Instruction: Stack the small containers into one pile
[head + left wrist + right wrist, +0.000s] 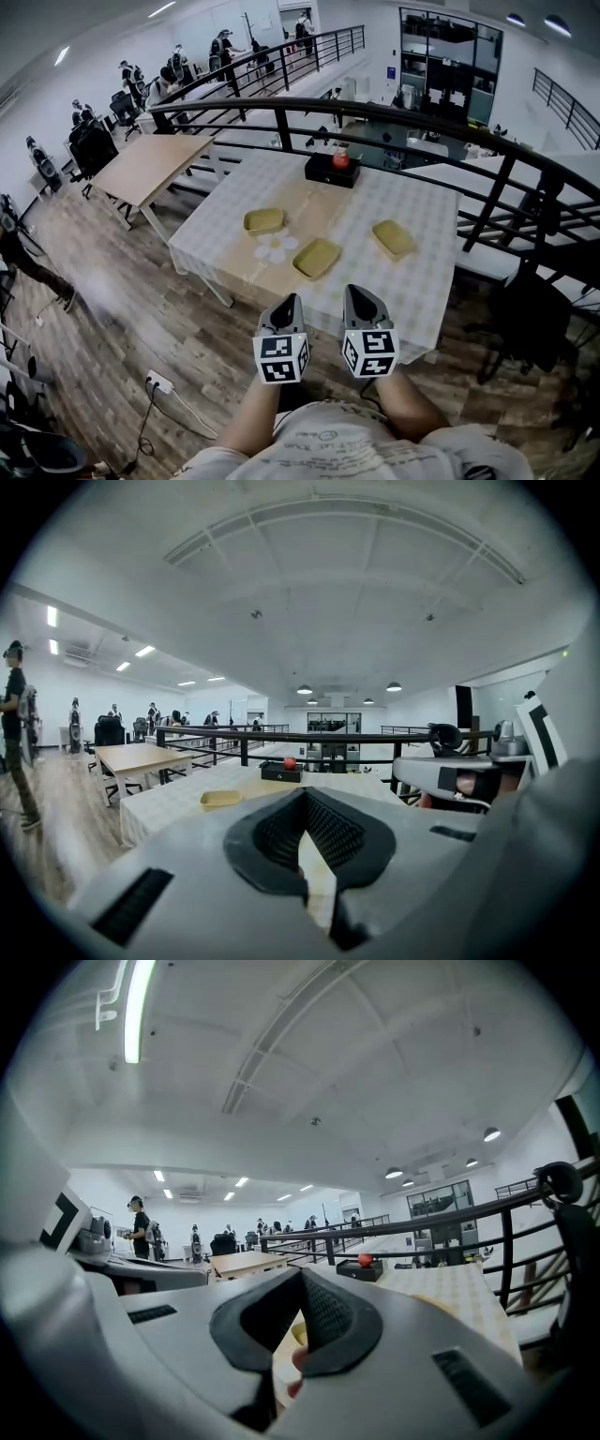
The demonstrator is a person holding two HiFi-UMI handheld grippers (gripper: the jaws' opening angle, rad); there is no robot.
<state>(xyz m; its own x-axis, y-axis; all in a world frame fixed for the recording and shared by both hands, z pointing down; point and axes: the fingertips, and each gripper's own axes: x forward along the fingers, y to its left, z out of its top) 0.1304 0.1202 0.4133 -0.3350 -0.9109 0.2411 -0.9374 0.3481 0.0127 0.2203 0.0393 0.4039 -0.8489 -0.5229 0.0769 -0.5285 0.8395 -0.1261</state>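
Head view: the bench [424, 281] carries three small yellow containers, all lying apart, none stacked. The left container [263, 221] lies nearest the bench's left edge; the centre container [317, 259] lies at 5 o'clock from it; the right container [394, 239] lies at about 3 o'clock from the centre container. A black box [330, 172] with a red object [340, 159] on top stands at 12 o'clock from the group, near the far edge by the railing [281, 117]. The left gripper [291, 300] and right gripper [359, 292] are side by side at 6 o'clock from the centre container, at the bench's near edge, touching no container. Left gripper view: the fingers [272, 836] are clenched tip to tip with nothing between them; the left container shows at 10 o'clock from the fingertips, the black box at 12 o'clock. Right gripper view: the fingers [330, 1321] are clenched and empty; the black box shows at 1 o'clock from the fingertips
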